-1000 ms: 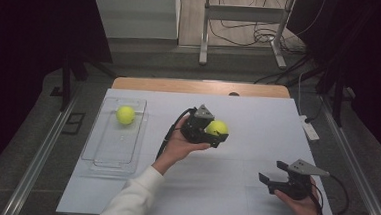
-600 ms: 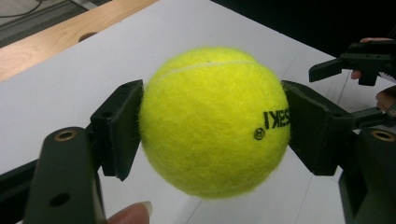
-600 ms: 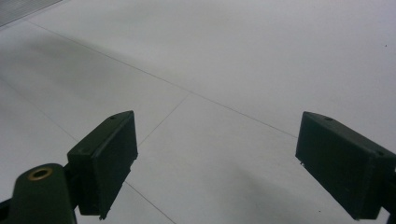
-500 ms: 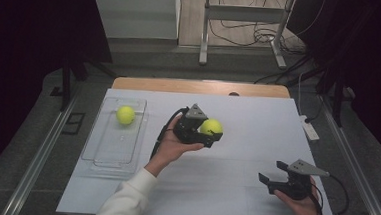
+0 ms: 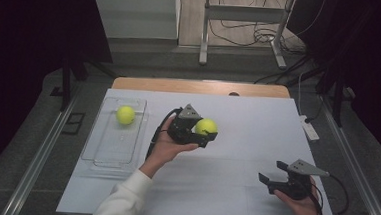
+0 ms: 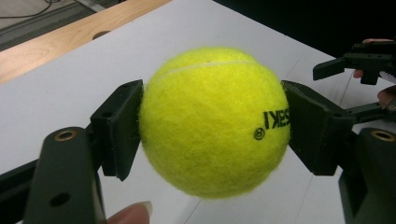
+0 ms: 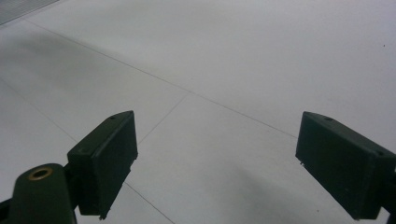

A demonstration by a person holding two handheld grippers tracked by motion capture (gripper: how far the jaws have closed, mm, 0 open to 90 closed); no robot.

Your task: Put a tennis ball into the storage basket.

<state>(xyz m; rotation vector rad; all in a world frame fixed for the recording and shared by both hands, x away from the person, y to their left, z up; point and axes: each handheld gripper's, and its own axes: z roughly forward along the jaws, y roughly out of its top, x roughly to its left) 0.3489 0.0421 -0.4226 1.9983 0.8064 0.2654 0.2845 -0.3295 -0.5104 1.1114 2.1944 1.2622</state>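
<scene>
Clamping from both sides, the left gripper (image 6: 212,126) is seen holding a tennis ball (image 6: 215,121) above the table (image 5: 233,190); the right gripper (image 5: 272,176) is spread wide, nothing between

Tennis ball in my left grip

I have the fuzzy yellow tennis ball (image 6: 215,121) pinched on both sides, white seam up top, black lettering on its side, lifted off the white table (image 5: 246,141), to the right of the clear tray (image 5: 92,146)

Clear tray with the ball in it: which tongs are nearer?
Left. The left tongs hang just right of the clear tray, gripping another ball; the right tongs sit near the table's far-right front.
</scene>
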